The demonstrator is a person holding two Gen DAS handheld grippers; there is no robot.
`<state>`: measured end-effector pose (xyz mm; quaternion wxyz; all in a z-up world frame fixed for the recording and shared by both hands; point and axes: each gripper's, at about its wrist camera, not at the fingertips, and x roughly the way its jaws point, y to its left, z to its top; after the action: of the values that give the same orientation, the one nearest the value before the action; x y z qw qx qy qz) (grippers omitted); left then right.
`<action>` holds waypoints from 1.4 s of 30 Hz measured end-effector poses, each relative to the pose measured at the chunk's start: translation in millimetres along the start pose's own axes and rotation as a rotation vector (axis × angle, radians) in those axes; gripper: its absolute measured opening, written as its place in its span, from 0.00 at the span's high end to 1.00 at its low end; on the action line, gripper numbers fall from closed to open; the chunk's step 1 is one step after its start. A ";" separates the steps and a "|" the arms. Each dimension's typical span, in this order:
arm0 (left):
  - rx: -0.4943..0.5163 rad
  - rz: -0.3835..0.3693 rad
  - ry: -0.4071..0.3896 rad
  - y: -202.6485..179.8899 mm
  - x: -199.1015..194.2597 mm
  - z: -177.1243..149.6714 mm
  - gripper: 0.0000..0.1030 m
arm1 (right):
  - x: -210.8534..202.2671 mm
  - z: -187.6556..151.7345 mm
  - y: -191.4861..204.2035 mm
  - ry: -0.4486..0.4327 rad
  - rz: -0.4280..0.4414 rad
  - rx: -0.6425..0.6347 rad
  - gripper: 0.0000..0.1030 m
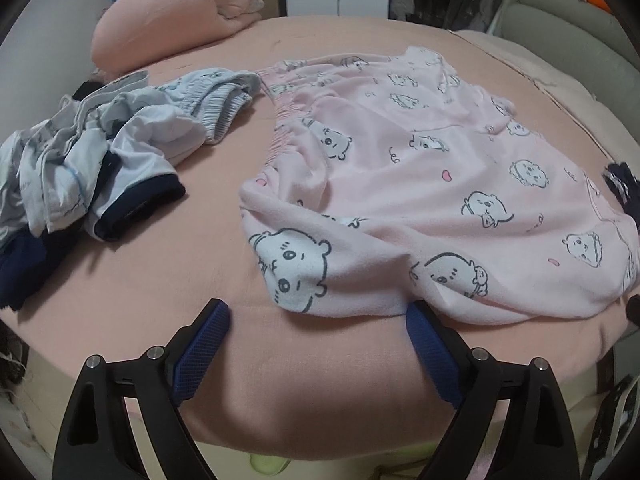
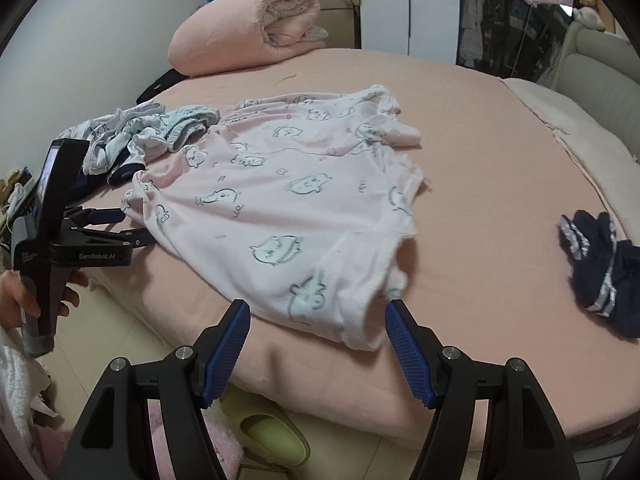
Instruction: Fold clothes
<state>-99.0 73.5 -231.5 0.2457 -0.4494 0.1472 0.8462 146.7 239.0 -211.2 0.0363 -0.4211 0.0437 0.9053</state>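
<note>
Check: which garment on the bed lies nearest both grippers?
The pink cartoon-print garment, spread flat, hem just ahead of both open grippers; the pale heap and dark piece lie aside.

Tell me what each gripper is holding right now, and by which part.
Nothing is held. The left gripper and the right gripper are both open at the near edge of the pink pyjama garment, their fingers bracketing its hem without closing on it.

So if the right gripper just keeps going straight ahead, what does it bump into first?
Most likely the pink pajama garment. The open right gripper points at its near hem on the bed, with nothing else between. Depth is hard to judge, so it might brush the mattress edge first.
</note>
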 end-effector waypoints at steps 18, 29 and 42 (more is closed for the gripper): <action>-0.022 0.019 -0.034 -10.4 -9.6 1.9 0.61 | 29.0 11.2 -3.1 0.058 -0.041 0.066 0.87; -0.002 0.045 -0.080 -10.0 -31.6 24.3 0.95 | 3.9 44.3 -10.7 -0.027 -0.099 0.119 0.96; -0.011 0.039 -0.128 -5.9 -45.4 39.6 0.95 | -7.8 65.6 -20.1 -0.062 -0.061 0.153 0.96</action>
<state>-101.4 84.2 -172.0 0.2357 -0.3928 0.1350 0.8786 104.0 266.0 -164.2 0.0971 -0.3900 0.0988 0.9103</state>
